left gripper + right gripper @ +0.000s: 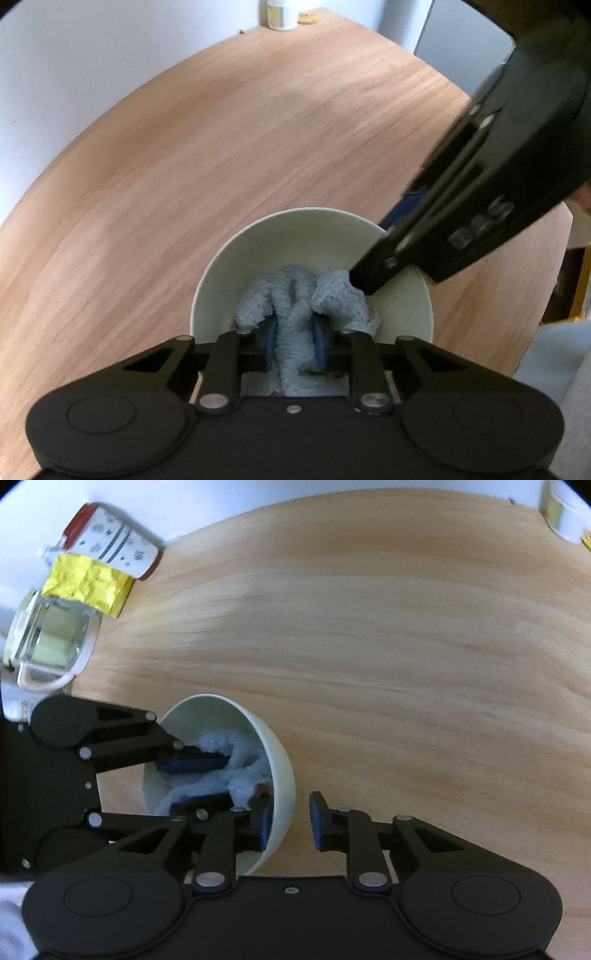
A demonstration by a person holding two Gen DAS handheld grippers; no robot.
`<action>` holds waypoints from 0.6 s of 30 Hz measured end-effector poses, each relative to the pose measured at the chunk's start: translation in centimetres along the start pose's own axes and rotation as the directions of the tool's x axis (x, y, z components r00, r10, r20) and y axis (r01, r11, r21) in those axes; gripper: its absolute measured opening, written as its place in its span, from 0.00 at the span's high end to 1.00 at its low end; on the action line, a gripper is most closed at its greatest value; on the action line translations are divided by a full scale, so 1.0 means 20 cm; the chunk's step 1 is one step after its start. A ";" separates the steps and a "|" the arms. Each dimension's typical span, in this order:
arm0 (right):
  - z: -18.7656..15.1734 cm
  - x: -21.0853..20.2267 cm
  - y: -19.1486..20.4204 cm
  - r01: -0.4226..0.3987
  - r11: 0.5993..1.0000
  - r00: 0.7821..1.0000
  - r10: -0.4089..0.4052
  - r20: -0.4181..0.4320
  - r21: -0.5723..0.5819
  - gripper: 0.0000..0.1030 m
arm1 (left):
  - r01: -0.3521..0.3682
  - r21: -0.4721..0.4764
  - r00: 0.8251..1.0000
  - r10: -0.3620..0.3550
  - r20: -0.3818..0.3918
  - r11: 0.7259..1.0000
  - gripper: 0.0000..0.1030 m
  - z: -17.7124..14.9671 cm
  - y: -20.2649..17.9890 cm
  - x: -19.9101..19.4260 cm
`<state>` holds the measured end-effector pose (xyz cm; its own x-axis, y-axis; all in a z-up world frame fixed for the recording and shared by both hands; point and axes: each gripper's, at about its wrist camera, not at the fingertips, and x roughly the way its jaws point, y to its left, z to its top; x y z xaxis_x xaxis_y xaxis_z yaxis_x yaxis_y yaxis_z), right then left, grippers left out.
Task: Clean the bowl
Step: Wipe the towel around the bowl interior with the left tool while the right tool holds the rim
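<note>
A pale green bowl [258,266] sits tilted on the wooden table; it also shows in the right wrist view [279,760]. My left gripper [295,343] is shut on a light blue cloth [291,306] and presses it inside the bowl; it shows in the right wrist view [207,779] with the cloth [236,753]. My right gripper [288,821] straddles the bowl's rim, one blue pad inside and one outside with a gap to the wall. In the left wrist view its black body [480,177] reaches in from the upper right.
In the right wrist view a patterned tin [114,542], a yellow foil packet [86,583] and a glass mug [51,642] stand at the table's far left. A jar [281,14] stands at the far edge. Wooden tabletop [221,147] stretches ahead.
</note>
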<state>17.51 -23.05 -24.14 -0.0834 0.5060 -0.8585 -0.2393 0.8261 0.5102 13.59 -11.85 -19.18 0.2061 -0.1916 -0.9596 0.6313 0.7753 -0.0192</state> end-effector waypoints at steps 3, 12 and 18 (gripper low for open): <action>-0.03 -0.05 0.04 -0.013 1.000 1.000 0.013 0.001 0.014 0.76 | 0.023 -0.026 0.998 -0.022 0.061 0.999 0.86 -0.02 0.01 -0.02; -0.14 0.01 0.12 0.106 0.989 0.992 -0.113 0.062 0.102 0.81 | 0.065 -0.072 0.982 -0.051 0.184 0.995 0.87 -0.04 0.01 -0.08; -0.14 0.03 0.15 0.140 0.987 0.987 -0.145 0.063 0.079 0.80 | 0.023 -0.111 0.966 0.007 0.260 0.994 0.89 -0.03 -0.02 -0.11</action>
<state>14.10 -20.98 -23.39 0.0131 0.3957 -0.9183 -0.1712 0.9057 0.3878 12.37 -11.41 -17.29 0.3976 -0.3365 -0.8536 0.5492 0.8325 -0.0723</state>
